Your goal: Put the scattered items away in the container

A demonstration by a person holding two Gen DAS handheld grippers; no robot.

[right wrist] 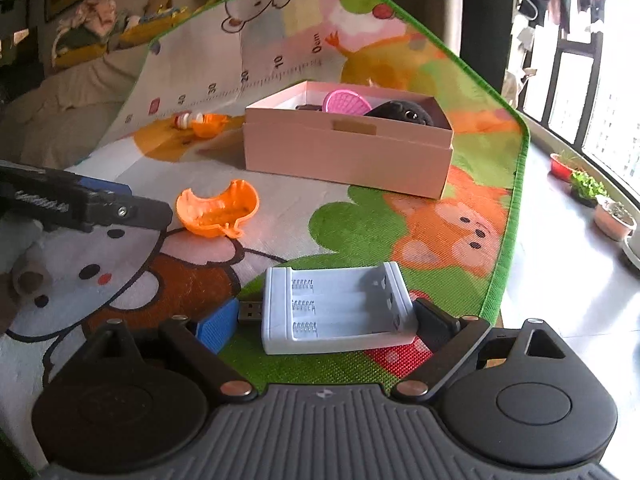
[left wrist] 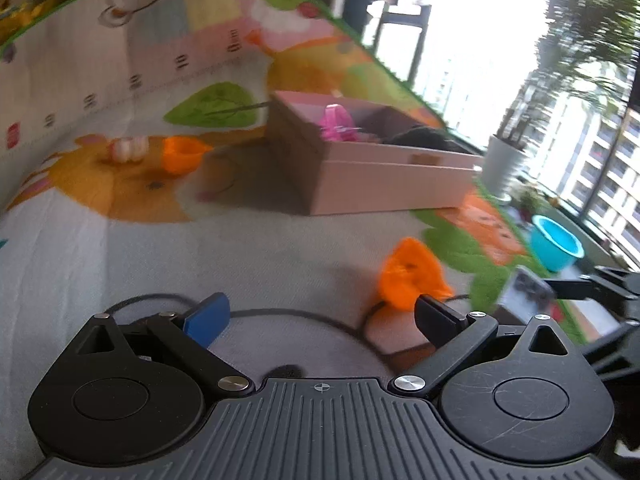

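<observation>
Cartoon play mat (right wrist: 120, 280), potted plants (right wrist: 588, 188) by the window — perhaps a turquoise basin (left wrist: 556, 244).

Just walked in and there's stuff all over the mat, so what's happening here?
A person with two handheld grippers is tidying toys into the pink box. The right gripper straddles a white battery charger, not yet clamped. The left gripper hangs open near an orange toy shell. Another shell lies further off.

Left wrist view: low over play mat (left wrist: 120, 240), tilted, blurred, facing pink box (left wrist: 384, 176) and window. Right wrist view: low, close over white battery charger (right wrist: 336, 312), facing same box. Shared: box, mat, orange shell (left wrist: 412, 276), far orange toy (right wrist: 206, 124).
</observation>
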